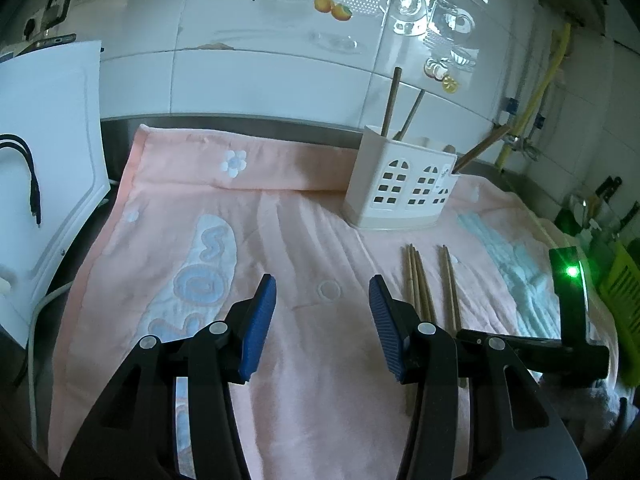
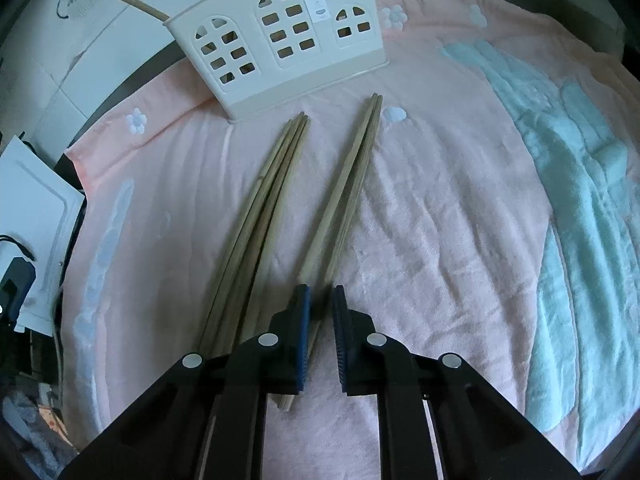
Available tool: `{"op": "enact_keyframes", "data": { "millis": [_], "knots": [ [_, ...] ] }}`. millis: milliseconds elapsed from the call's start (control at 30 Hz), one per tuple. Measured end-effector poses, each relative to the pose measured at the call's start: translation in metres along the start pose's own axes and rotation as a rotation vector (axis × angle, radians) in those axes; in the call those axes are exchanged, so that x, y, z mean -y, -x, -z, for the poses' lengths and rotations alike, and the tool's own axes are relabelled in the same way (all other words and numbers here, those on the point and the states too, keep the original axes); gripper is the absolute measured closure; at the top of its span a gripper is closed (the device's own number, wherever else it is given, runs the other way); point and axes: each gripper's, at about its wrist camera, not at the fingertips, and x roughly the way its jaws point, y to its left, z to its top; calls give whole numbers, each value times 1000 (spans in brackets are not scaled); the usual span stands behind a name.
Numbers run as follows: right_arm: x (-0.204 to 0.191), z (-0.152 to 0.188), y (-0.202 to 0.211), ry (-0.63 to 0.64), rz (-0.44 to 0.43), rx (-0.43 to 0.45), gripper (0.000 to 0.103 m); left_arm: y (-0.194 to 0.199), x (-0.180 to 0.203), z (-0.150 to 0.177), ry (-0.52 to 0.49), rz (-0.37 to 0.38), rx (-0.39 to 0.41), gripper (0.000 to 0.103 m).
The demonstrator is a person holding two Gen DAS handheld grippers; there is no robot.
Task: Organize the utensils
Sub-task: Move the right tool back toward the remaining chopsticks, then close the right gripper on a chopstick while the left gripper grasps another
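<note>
A white utensil holder [image 1: 400,184] with window cut-outs stands on the pink towel [image 1: 304,240] and holds a few chopsticks; it also shows in the right wrist view [image 2: 280,40]. Two groups of wooden chopsticks lie on the towel: a bundle [image 2: 256,216] on the left and a pair [image 2: 344,188] on the right; both show in the left wrist view [image 1: 418,280] [image 1: 450,280]. My right gripper [image 2: 320,296] is down over the near end of the pair, jaws narrowly apart around it. My left gripper [image 1: 322,292] is open and empty above the towel, left of the chopsticks.
A white cutting board [image 1: 44,152] with a black cable leans at the left. A tiled wall [image 1: 280,60] stands behind the holder. A yellow pipe [image 1: 548,80] and a green crate [image 1: 624,304] are at the right. The right gripper's body [image 1: 568,320] shows in the left view.
</note>
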Motion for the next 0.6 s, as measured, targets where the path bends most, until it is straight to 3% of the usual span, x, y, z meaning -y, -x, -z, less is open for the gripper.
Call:
{"op": "enact_keyframes", "data": {
  "millis": [200,433,600],
  "knots": [
    [-3,0,-3,-5,19,21,94,-2,2,2,-2,8,-8,54],
    [-14,2,-4,79,85,46,93,-4,9,7,-16,20,-17,54],
    [-12,4,-1,117,84,42,94,-5,11,14,-16,17,-34,54]
  ]
}}
